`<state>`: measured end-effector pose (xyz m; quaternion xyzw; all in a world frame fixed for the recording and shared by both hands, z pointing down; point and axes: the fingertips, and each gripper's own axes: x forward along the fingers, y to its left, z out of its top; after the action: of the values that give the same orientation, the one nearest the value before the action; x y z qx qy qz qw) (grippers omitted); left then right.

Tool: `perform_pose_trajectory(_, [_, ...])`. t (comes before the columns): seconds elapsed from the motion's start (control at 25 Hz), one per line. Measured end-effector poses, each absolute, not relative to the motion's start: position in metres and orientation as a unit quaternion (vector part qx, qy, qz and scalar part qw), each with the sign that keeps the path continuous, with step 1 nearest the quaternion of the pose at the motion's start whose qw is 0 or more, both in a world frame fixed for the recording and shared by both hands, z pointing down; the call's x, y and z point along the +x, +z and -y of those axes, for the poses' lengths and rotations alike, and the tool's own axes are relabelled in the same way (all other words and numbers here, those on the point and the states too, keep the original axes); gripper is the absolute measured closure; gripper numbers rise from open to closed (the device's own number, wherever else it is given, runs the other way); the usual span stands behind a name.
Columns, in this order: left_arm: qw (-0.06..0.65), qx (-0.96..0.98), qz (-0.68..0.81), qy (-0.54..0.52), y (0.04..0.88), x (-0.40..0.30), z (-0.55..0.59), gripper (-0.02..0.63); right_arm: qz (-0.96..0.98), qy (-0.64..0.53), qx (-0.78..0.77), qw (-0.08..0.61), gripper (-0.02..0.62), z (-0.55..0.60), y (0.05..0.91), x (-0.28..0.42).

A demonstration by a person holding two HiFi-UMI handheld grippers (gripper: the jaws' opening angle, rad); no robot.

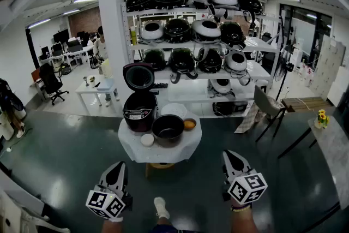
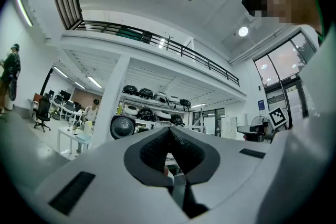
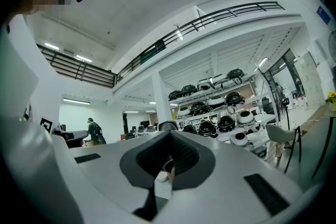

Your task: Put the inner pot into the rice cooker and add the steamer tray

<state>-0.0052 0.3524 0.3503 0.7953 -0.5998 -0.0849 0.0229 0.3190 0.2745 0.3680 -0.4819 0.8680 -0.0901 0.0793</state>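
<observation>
Middle of frame, on round table (image 1: 159, 154): inner pot (image 1: 167, 128) beside open rice cooker (image 1: 139, 110), not yet inside.
Lower left, left gripper (image 1: 116, 166): pressed together, empty.
Lower right, right gripper (image 1: 231, 154): pressed together, empty.
Best way, likely: step closer, spread jaws, pinch pot rim, lower straight.

White, black-padded left tongs (image 1: 119, 166) and right tongs (image 1: 232, 154), square-marker cubes (image 1: 106, 204).

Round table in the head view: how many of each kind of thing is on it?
Rice cooker: 1
Black inner pot: 1
White steamer tray: 1
Small orange bowl: 1
Small white dish: 1
Total: 5
</observation>
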Motion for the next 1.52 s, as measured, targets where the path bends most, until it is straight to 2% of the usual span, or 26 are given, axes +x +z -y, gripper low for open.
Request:
perform_pose_trajectory(0.52, [0.02,0.798,0.596,-0.085,0.348,-0.003,-0.356,0.584,-0.869,-0.087,-0.482,0.079,0.592,-0.283,0.364,0.317])
perform_pose_trajectory(0.72, [0.016,0.802,0.592,-0.085,0.35,0.001,-0.353,0.584,-0.872,-0.105,-0.466,0.112,0.591,-0.285,0.361,0.318])
perform_pose_trajectory(0.96, [0.016,0.802,0.592,-0.084,0.349,0.001,-0.349,0.584,-0.875,-0.109,-0.457,0.115,0.591,-0.281,0.359,0.314])
perform_pose_trajectory(1.52, [0.018,0.801,0.591,-0.09,0.356,-0.019,-0.287,0.584,-0.87,-0.099,-0.47,0.114,0.589,-0.217,0.36,0.299])
